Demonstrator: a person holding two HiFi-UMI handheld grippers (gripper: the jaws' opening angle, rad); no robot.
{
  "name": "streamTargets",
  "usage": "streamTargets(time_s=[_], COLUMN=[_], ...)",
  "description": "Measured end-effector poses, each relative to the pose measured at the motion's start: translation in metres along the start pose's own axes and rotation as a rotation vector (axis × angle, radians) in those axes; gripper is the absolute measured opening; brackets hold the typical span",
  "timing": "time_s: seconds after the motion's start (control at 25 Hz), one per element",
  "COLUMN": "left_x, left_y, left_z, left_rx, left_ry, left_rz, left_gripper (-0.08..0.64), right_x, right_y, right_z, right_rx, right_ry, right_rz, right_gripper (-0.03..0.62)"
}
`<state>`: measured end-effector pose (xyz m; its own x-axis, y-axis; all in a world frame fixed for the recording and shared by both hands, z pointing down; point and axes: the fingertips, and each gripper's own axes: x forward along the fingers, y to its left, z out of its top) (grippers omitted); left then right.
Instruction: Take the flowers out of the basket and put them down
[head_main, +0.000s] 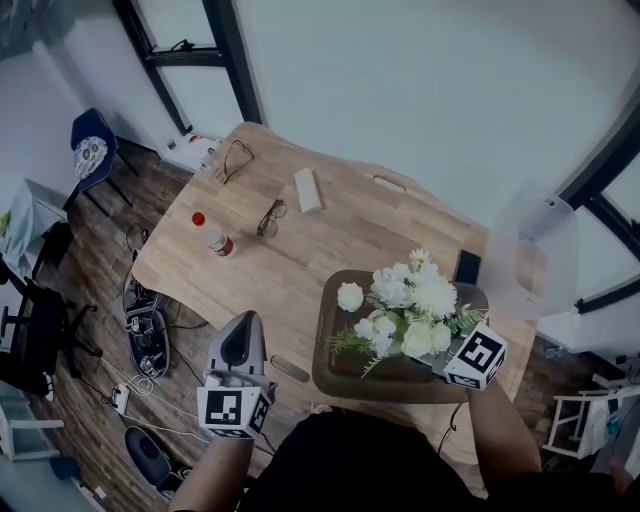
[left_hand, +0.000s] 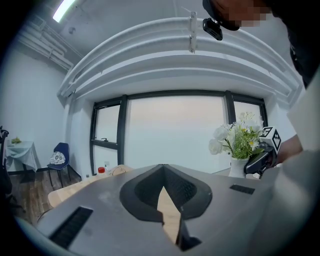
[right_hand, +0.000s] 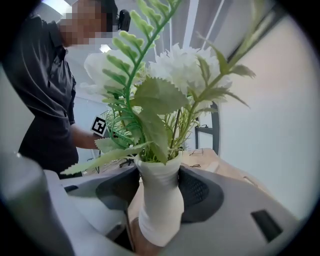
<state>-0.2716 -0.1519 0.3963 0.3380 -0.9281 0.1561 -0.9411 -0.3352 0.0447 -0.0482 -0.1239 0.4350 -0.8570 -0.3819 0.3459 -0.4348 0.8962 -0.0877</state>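
A bunch of white flowers with green fern leaves (head_main: 405, 300) stands in a small white vase (right_hand: 160, 200). My right gripper (right_hand: 160, 185) is shut on the vase, a pad pressing each side of its neck. In the head view the flowers sit over the dark brown oval basket (head_main: 330, 370), and they hide the right gripper's (head_main: 445, 360) jaws. The left gripper view shows the flowers (left_hand: 239, 137) and vase (left_hand: 237, 166) at the right. My left gripper (head_main: 240, 340) is held left of the basket, off the table's near edge, its tips together and nothing between them.
On the wooden table (head_main: 290, 260) lie a red-capped bottle (head_main: 212, 235), two pairs of glasses (head_main: 271, 218), a white box (head_main: 308, 190) and a black phone (head_main: 467, 267). A clear plastic container (head_main: 535, 250) stands at the right. A blue chair (head_main: 92, 150) stands far left.
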Motion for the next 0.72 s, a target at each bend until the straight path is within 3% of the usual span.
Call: streamTargets(time_s=[0.72], left_x=[0.038], left_y=[-0.054], left_z=[0.046], left_rx=[0.058], left_ry=[-0.049], left_rz=[-0.150], left_gripper=[0.005], right_x=[-0.083], right_y=[-0.024], right_z=[0.047], right_rx=[0.034], right_ry=[-0.131], right_rz=[-0.233], right_gripper=[0.263])
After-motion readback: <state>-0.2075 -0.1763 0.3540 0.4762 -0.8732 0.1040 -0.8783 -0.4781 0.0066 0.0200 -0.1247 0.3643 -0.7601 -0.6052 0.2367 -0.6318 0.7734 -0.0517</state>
